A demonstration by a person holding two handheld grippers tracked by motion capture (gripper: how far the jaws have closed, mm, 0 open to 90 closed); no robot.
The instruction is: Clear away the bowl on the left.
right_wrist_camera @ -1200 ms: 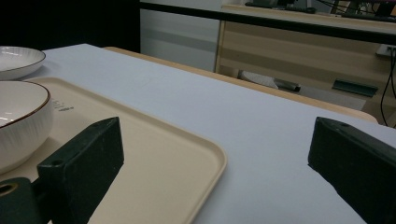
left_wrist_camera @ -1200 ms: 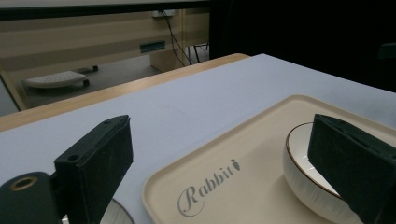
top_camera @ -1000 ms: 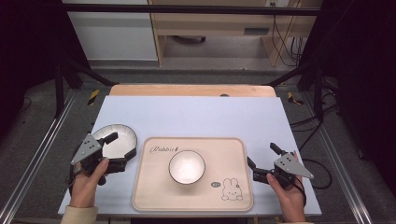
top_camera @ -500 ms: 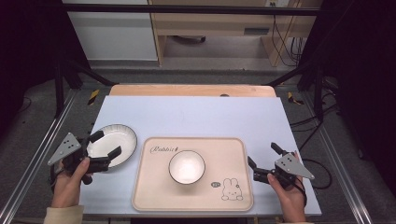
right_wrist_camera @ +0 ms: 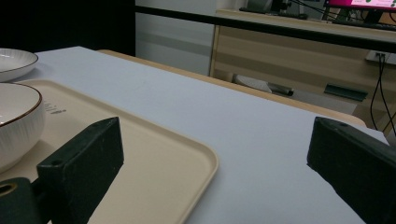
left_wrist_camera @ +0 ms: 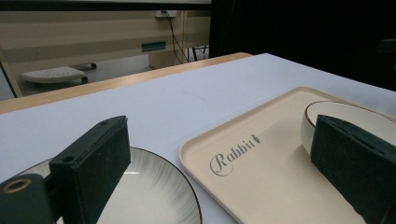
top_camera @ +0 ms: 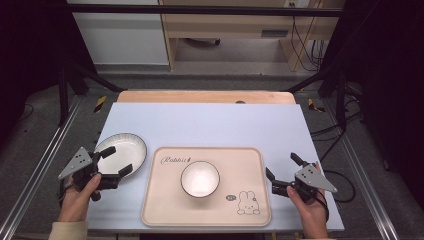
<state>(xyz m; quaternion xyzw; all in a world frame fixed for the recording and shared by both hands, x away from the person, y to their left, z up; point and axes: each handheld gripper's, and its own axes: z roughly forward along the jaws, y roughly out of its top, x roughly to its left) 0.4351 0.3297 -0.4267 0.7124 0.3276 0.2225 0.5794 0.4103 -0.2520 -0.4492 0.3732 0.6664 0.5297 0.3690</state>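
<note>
Bowl [top_camera: 199, 178] on tray [top_camera: 160, 210], plate [top_camera: 131, 148] beside, rabbit print overhead, both grippers' fingers wide.

In the left gripper view, the plate [left_wrist_camera: 140, 196] is cut off by the bottom edge and partly covered by the near jaw, and the bowl [left_wrist_camera: 345, 116] at the right is half hidden behind the other jaw. In the right gripper view, the bowl [right_wrist_camera: 18, 121] is cut by the left edge. The small print beside the rabbit drawing [top_camera: 246, 203] on the tray [top_camera: 155, 210] cannot be read in the high view.
</note>
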